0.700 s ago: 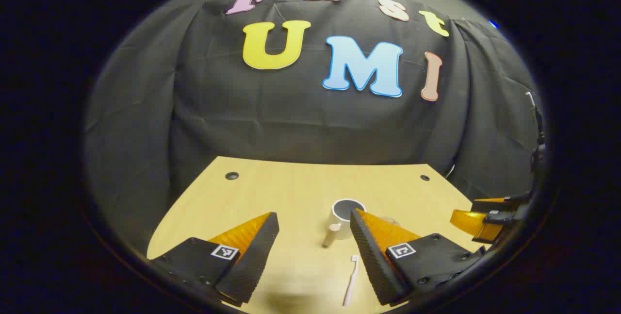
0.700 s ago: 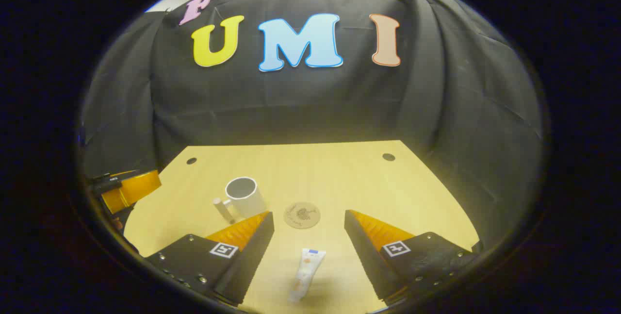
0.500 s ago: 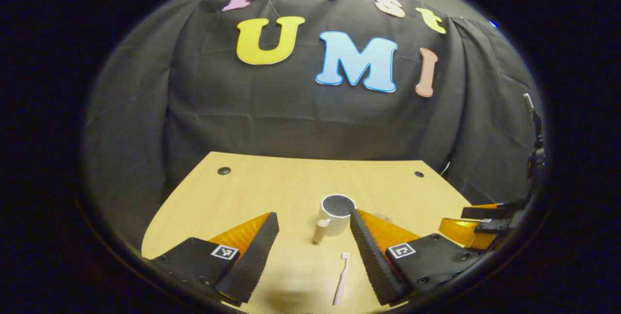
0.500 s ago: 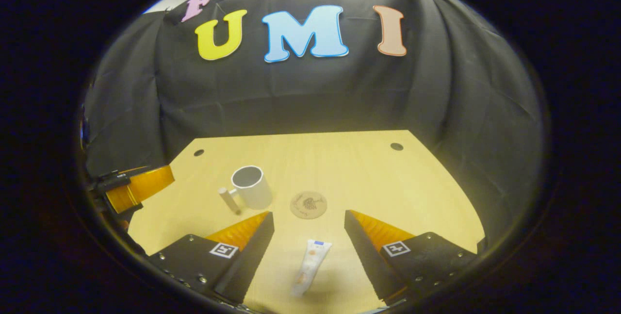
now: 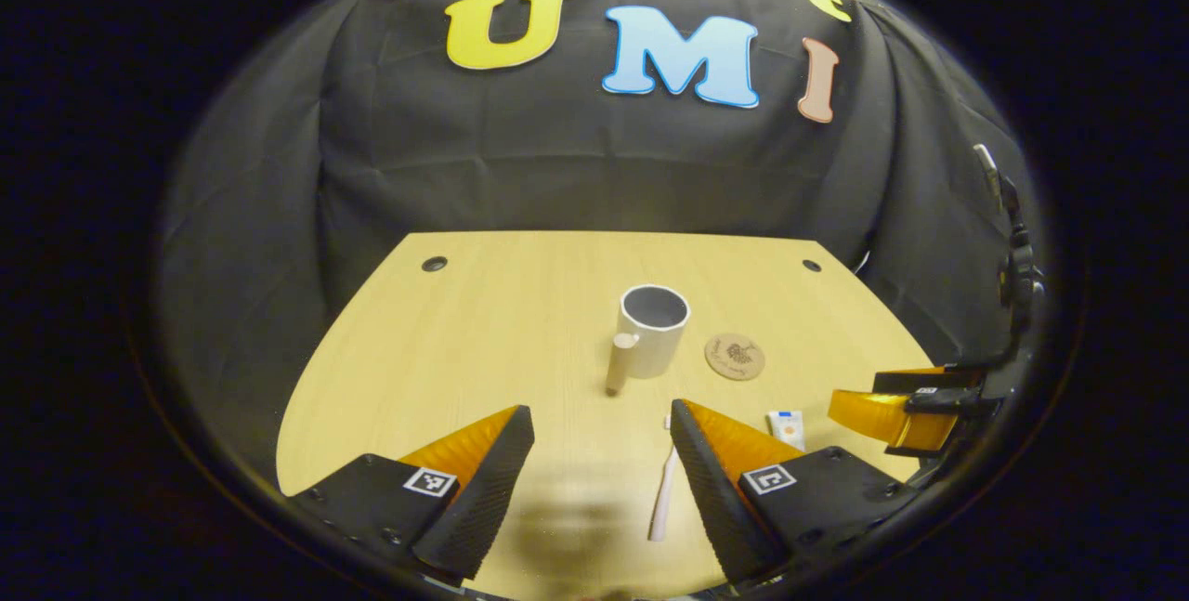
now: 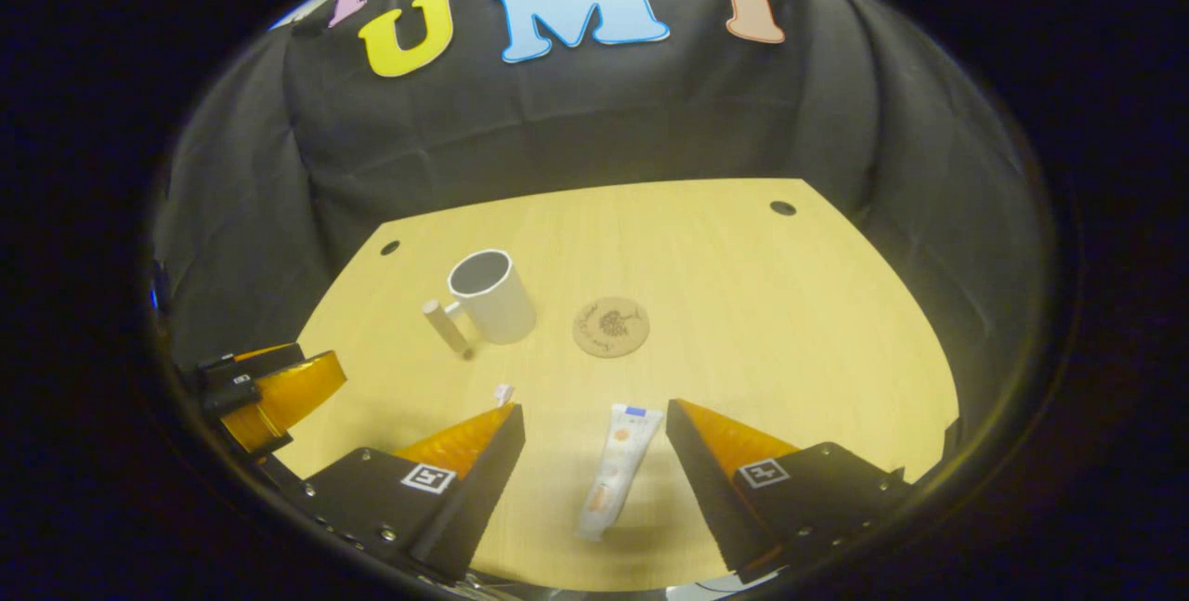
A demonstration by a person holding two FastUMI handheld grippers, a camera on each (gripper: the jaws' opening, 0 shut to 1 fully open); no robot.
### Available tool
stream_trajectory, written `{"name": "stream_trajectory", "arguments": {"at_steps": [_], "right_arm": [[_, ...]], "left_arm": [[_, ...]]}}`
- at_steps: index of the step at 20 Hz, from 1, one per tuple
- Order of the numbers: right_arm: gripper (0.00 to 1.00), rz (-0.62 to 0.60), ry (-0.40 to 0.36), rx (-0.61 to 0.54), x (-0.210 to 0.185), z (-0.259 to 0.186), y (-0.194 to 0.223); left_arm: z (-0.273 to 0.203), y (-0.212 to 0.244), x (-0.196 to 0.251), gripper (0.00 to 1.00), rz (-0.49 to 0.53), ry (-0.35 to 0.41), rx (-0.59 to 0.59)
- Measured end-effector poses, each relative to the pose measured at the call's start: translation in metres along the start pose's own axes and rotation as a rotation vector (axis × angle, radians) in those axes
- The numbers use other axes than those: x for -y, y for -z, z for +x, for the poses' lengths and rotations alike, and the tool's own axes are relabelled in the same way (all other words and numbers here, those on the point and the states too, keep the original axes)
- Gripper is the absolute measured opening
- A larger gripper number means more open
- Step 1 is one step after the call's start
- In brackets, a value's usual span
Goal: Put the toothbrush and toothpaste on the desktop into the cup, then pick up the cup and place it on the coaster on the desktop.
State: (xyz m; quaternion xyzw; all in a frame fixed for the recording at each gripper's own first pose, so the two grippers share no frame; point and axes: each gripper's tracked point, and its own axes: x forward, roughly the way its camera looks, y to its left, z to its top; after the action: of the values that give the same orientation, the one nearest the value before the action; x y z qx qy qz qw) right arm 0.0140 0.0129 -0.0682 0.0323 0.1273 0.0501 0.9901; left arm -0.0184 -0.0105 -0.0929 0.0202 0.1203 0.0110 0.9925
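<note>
We see the toothbrush (image 5: 663, 488) flat on the desk (image 5: 483, 341), lying lengthwise between the left gripper (image 5: 602, 422) fingers, closer to the right-hand finger (image 5: 711, 480) and just beside it; whether they touch, we can't tell. In the right gripper view only its head end (image 6: 503, 393) pokes out above the tip of that gripper's left-hand finger. The toothpaste (image 6: 613, 471) lies flat on the desk between the right gripper (image 6: 594, 417) fingers, touching neither, its flat crimped end toward the cup. In the left gripper view we catch just that end (image 5: 787, 424) past the finger.

The cup (image 5: 653, 330) stands upright mid-desk, looks empty, handle (image 5: 620, 362) pointing toward the near edge. The coaster (image 5: 735, 356) sits just to the right of the cup, apart from it, bare, with a dark print on top. In the right gripper view the cup (image 6: 492, 296) is up-left, the coaster (image 6: 610, 326) beside it, and desk (image 6: 743, 304) open between toothpaste and coaster. Nothing blocks the way from brush or paste to the cup.

Two small dark holes sit near the desk's far corners (image 5: 434, 263). The black cloth wall (image 5: 557, 155) hangs behind.

Both grippers hover low over the near edge, pointing toward the wall, fingers spread wide and gripping nothing. We see the right gripper at the right edge of the left gripper view (image 5: 896, 404), and the left gripper at the left edge of the right gripper view (image 6: 269, 387).
</note>
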Motion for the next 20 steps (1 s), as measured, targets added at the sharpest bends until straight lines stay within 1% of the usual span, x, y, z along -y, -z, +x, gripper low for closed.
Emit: {"name": "stream_trajectory", "arguments": {"at_steps": [1,2,4,5,7,8,9,11,12,14,17,18,19,20], "right_arm": [[0.94,0.003,-0.001,-0.01,0.002,0.001,0.003],[0.95,0.008,-0.004,-0.024,0.002,0.002,0.006],[0.94,0.031,-0.013,-0.041,0.004,0.003,0.011],[0.94,0.044,-0.018,-0.047,0.005,0.002,0.012],[0.95,0.059,-0.02,-0.056,0.006,0.002,0.016],[0.94,0.061,-0.019,-0.058,0.008,0.003,0.018],[0.94,0.062,-0.017,-0.061,0.009,0.003,0.018],[0.94,0.061,-0.013,-0.063,0.01,0.004,0.019],[0.94,0.06,-0.011,-0.063,0.01,0.004,0.02],[0.94,0.058,-0.009,-0.068,0.01,0.007,0.022],[0.94,0.051,0.001,-0.091,0.012,0.011,0.027],[0.94,0.043,0.007,-0.104,0.013,0.013,0.029],[0.94,0.034,0.015,-0.122,0.014,0.015,0.033],[0.94,0.029,0.018,-0.139,0.014,0.018,0.037]], "left_arm": [[0.001,0.002,0.004,1.0,0.001,0.007,-0.009],[0.001,0.005,0.009,0.96,0.006,0.016,-0.017],[0.007,0.012,0.018,0.96,0.024,0.03,-0.036],[0.009,0.015,0.022,1.0,0.031,0.039,-0.043],[0.014,0.02,0.028,1.0,0.038,0.051,-0.061],[0.016,0.023,0.029,0.96,0.042,0.053,-0.07],[0.019,0.026,0.031,1.0,0.045,0.056,-0.077],[0.022,0.029,0.032,1.0,0.05,0.059,-0.09],[0.022,0.029,0.031,0.96,0.053,0.06,-0.092],[0.025,0.031,0.031,1.0,0.056,0.062,-0.099],[0.028,0.035,0.031,1.0,0.065,0.06,-0.125],[0.03,0.038,0.03,0.96,0.071,0.059,-0.141],[0.033,0.042,0.031,1.0,0.077,0.06,-0.16],[0.035,0.046,0.031,1.0,0.083,0.063,-0.181]]}}
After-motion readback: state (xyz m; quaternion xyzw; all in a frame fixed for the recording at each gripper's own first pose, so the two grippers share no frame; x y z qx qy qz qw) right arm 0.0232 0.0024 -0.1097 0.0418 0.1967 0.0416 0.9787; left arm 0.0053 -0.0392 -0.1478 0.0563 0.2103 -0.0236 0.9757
